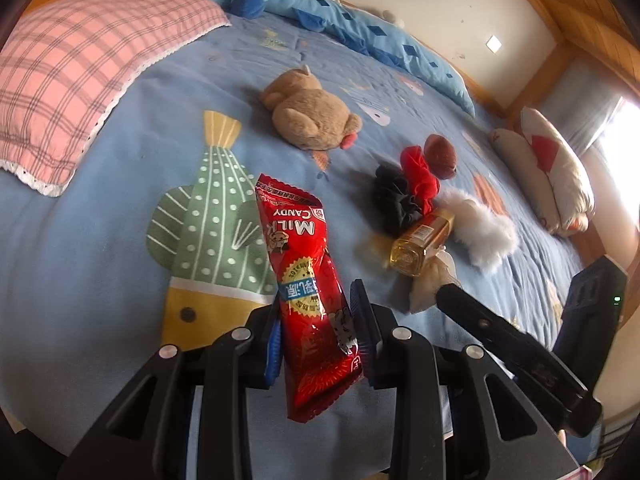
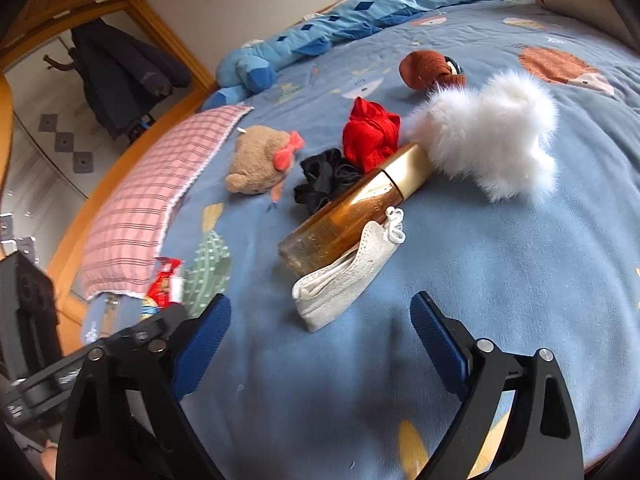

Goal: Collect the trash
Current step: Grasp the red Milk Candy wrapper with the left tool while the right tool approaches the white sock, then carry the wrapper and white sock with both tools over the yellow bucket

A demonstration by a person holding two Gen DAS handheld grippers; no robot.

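Left gripper [image 1: 318, 320]: jaws pinching a red candy wrapper [image 1: 308, 268] near its lower half, the blue pads pressing it from both sides; the wrapper stands out beyond the jaws above the blue bedspread [image 1: 100, 240], its printed end farthest from the jaws. Right gripper [image 2: 320, 320]: jaws spread wide, nothing between them, hovering over bare bedspread. Just beyond the right jaws lies a crumpled white face mask [image 2: 340, 280], touching an amber bottle [image 2: 352, 212] with a gold cap, which lies on its side. Past the bottle, farther from the jaws: a black scrunchie [image 2: 320, 180], a red scrunchie [image 2: 370, 140], a white fluffy item [image 2: 492, 140] and a brown rolled sock [image 2: 428, 70]. To the left of the right jaws' line rest a tan plush toy [image 2: 260, 160] and a pink checked pillow [image 2: 160, 200]. A blue plush [image 2: 320, 36] lies along the far edge of the bed.
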